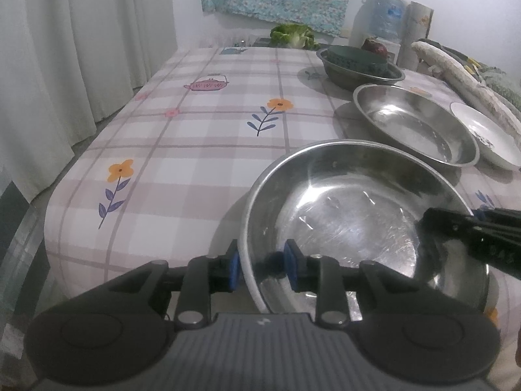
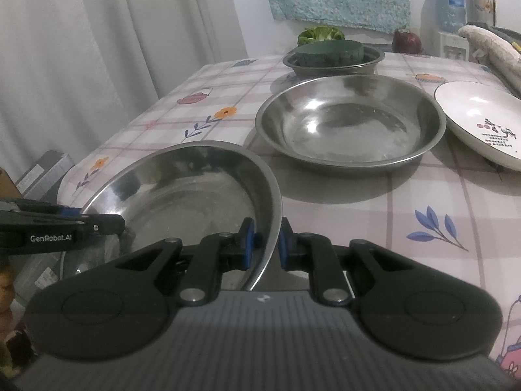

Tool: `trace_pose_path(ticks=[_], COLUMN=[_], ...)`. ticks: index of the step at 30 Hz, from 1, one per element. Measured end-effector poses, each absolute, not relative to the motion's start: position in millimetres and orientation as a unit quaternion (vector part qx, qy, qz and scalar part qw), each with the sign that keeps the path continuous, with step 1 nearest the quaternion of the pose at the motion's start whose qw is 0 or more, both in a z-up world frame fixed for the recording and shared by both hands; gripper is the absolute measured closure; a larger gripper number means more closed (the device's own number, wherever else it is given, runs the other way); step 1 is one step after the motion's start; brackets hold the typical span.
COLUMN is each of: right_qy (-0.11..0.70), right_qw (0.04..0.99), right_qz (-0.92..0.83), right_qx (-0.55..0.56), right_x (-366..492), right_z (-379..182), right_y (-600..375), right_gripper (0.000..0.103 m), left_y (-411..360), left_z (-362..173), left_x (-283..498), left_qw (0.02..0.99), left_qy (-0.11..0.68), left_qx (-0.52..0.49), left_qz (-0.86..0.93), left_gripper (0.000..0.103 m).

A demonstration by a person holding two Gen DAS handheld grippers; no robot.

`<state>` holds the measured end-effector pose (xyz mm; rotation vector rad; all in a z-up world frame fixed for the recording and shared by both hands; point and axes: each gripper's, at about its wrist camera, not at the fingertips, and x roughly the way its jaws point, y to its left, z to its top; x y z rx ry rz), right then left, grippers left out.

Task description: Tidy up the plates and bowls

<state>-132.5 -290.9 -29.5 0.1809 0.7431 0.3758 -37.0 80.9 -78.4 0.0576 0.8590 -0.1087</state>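
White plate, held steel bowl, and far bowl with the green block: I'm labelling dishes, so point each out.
white plate (image 2: 478,120), right wrist view, bare inner face
held steel bowl (image 1: 351,215), left wrist view, inner bottom
far bowl (image 2: 371,60), right wrist view, right rim

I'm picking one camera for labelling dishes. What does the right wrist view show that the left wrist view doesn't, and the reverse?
Only the right wrist view shows the white plate's printed motif clearly. Only the left wrist view shows the tablecloth's bare left side. Both show the near steel bowl, each gripper's fingers straddling its rim, the second steel bowl, and the far bowl holding a green block.
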Motion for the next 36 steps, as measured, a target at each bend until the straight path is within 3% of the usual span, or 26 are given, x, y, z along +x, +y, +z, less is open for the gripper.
trace_pose_path(ticks=[36], right_qy=[0.354], right_qw=[0.914], right_qz=[0.169], right_qx=[0.103], right_x=[-139.0], right_z=[-18.8], right_y=[-293.2], right_gripper=[0.088], left_y=[78.3], left_z=[-62.9], left_x=[-37.1], left_qw=[0.909], left_qy=[0.413], left_qx=[0.005], left_qz=[-0.054], left_gripper=[0.07])
